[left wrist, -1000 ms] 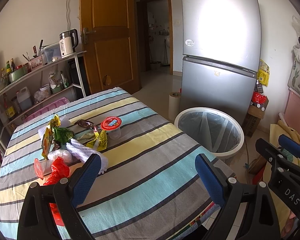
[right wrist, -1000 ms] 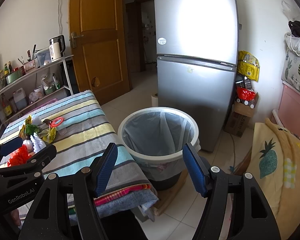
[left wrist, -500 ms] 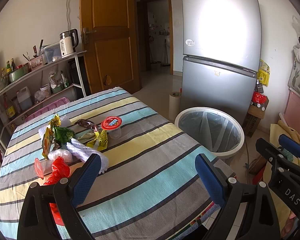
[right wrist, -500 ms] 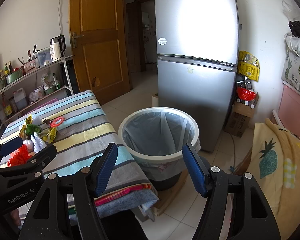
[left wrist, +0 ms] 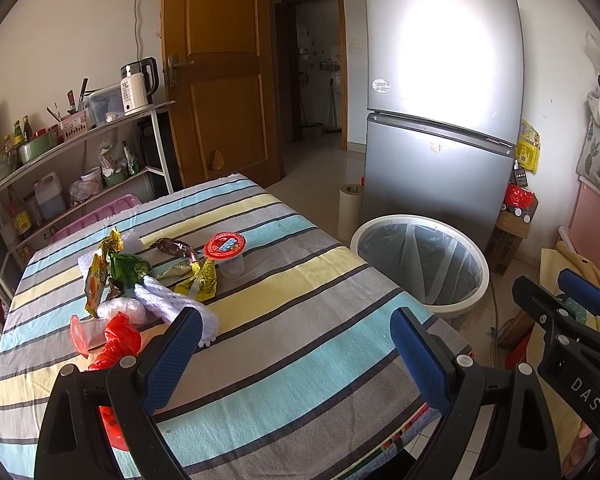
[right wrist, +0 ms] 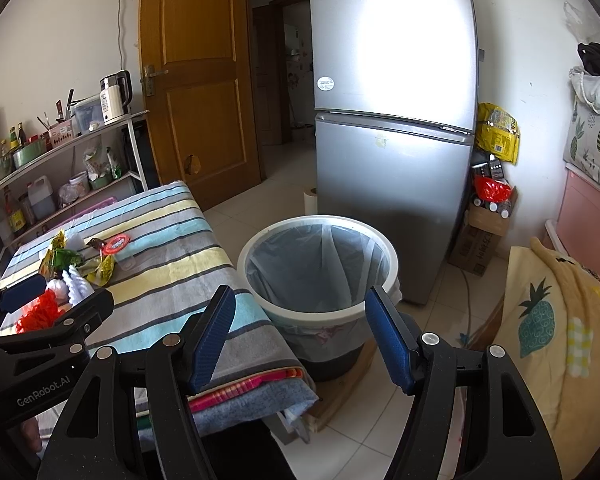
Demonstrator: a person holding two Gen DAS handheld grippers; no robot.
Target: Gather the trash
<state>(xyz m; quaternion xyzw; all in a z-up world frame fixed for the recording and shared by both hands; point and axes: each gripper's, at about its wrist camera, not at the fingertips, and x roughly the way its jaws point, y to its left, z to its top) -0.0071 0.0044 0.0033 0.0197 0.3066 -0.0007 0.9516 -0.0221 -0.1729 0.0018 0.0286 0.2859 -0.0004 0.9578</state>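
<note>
A heap of trash lies on the striped table (left wrist: pixel 300 344): a red-lidded clear cup (left wrist: pixel 228 254), yellow and green wrappers (left wrist: pixel 128 268), white netting (left wrist: pixel 172 304), a red plastic bag (left wrist: pixel 118 340) and a small red-rimmed cup (left wrist: pixel 82 332). My left gripper (left wrist: pixel 296 354) is open above the table's near part, just right of the heap. A white bin (right wrist: pixel 318 270) with a clear liner stands on the floor beside the table. My right gripper (right wrist: pixel 300 340) is open, held in front of the bin, empty. The heap (right wrist: pixel 76 268) shows at left in the right wrist view.
A silver fridge (right wrist: pixel 396 128) stands behind the bin, with a cardboard box (right wrist: pixel 482 240) at its right. A metal shelf (left wrist: pixel 72 160) with a kettle and bottles lines the left wall. A wooden door (left wrist: pixel 220 76) is at the back. A yellow pineapple blanket (right wrist: pixel 552 328) lies right.
</note>
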